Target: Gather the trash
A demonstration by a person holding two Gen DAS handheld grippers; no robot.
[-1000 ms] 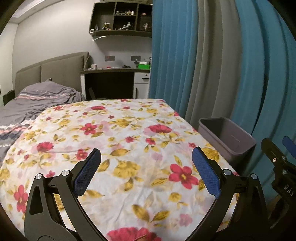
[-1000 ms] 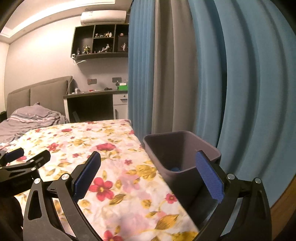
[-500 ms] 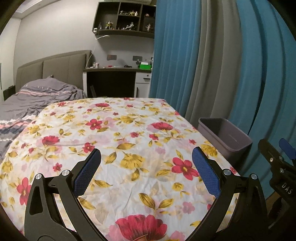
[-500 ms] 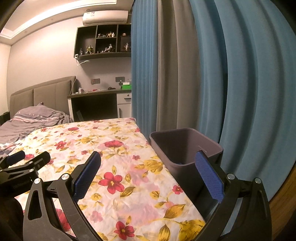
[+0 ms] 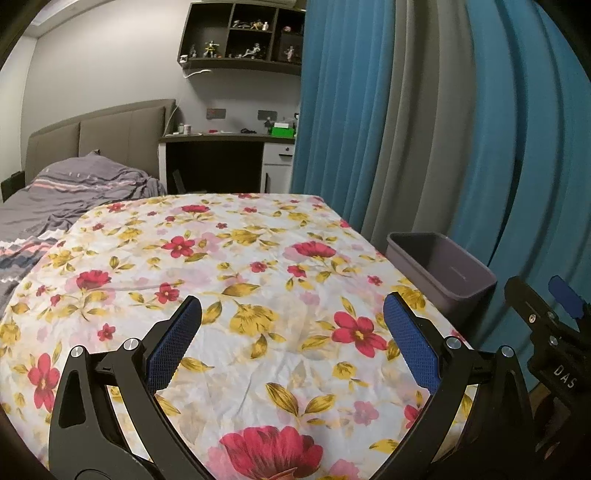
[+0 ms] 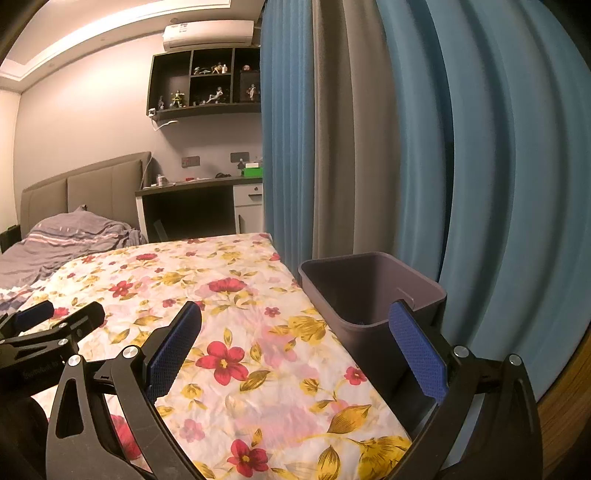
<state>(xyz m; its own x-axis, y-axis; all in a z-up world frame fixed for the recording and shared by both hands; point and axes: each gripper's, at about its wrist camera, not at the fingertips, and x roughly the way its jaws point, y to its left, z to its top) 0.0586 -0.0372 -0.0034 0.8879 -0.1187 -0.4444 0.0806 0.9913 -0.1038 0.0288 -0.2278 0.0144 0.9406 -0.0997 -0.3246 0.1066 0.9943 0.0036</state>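
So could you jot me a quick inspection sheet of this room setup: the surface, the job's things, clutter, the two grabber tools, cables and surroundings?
Surface: floral sheet spread flat, a little wrinkled; no trash seen on it.
Job's things: grey bin beside the sheet's right edge, against the curtains; a small bluish bit low inside, unclear what.
Clutter: nothing seen on the sheet.
Grippers: left gripper open and empty above the sheet; right gripper open and empty, near the bin.
Cables: white cord hanging under the wall shelf.
Surroundings: blue and grey curtains, rumpled grey bedding, desk, shelf of figurines, air conditioner.
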